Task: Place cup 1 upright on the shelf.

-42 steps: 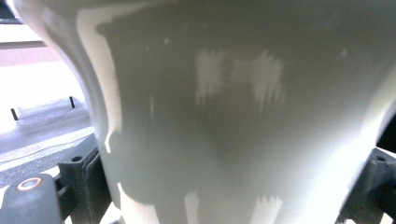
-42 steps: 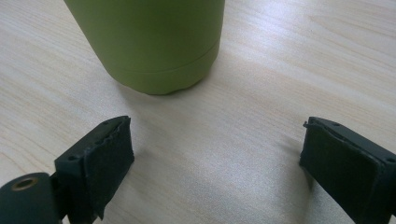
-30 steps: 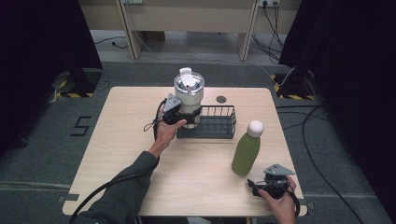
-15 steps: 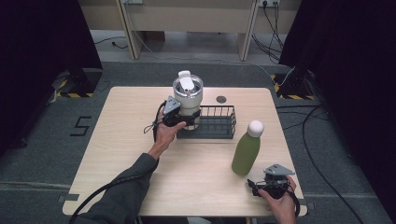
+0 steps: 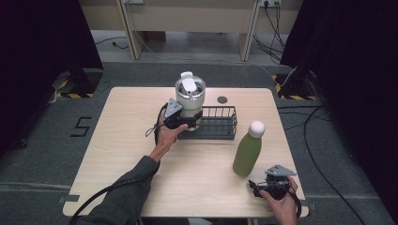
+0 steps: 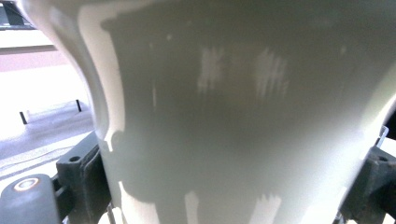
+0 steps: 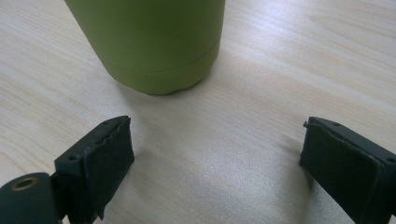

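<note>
tumbler point(image 5: 190, 96) base hidden, left gripper point(image 5: 180, 119) clamped

Bare table point(image 5: 122, 136) left of basket point(image 5: 220, 123)

- Left gripper point(image 5: 184, 123), jaws clamped on the white tumbler point(image 5: 190, 96), has shifted slightly right and away from the person.
- Tumbler carried along with it, now sitting a touch deeper over the left end of the wire basket point(image 5: 217, 127).
</note>
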The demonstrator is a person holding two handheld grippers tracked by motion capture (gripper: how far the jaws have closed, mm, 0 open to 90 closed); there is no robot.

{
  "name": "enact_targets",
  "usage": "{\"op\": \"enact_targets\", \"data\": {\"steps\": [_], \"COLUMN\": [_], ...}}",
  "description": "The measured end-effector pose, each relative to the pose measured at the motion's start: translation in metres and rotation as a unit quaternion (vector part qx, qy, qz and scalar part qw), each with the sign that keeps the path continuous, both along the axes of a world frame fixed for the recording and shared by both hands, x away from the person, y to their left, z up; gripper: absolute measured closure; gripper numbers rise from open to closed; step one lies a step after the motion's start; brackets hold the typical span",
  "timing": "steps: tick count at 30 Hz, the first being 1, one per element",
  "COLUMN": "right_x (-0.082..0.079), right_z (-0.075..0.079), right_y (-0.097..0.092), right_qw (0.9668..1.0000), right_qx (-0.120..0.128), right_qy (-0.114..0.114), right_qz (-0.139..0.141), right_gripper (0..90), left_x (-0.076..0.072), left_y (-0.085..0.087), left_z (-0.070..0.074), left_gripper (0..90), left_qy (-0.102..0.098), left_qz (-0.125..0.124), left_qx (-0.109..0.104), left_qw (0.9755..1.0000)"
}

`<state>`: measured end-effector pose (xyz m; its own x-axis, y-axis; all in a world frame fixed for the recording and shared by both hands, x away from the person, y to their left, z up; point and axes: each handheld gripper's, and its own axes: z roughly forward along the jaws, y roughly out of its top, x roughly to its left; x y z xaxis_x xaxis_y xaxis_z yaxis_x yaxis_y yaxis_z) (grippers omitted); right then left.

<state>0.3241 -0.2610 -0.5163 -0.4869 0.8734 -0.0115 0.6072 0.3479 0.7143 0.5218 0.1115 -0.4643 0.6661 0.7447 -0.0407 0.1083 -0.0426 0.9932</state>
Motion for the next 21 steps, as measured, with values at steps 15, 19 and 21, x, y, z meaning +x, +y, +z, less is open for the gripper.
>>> {"op": "enact_targets", "data": {"steps": [15, 19, 21], "right_x": [0.0001, 0.0001, 0.0002], "right_z": [-0.0001, -0.0001, -0.0001], "right_y": [-0.0001, -0.0001, -0.0001], "right_qw": [1.0, 1.0, 1.0], "right_qx": [0.0, 0.0, 0.0], "right_qy": [0.0, 0.0, 0.0], "right_qz": [0.001, 0.001, 0.001], "right_gripper": [9.4, 9.4, 9.4], "left_x": [-0.0016, -0.0022, -0.0024], "left_y": [0.0008, 0.0012, 0.0014], "left_z": [-0.0015, -0.0014, -0.0009], "left_gripper": [9.7, 9.7, 9.7], "left_qy": [-0.016, -0.014, -0.013], "left_qz": [0.006, 0.007, 0.007], "left_qx": [0.002, 0.003, 0.005], "left_qw": [0.9999, 0.9999, 0.9999]}}
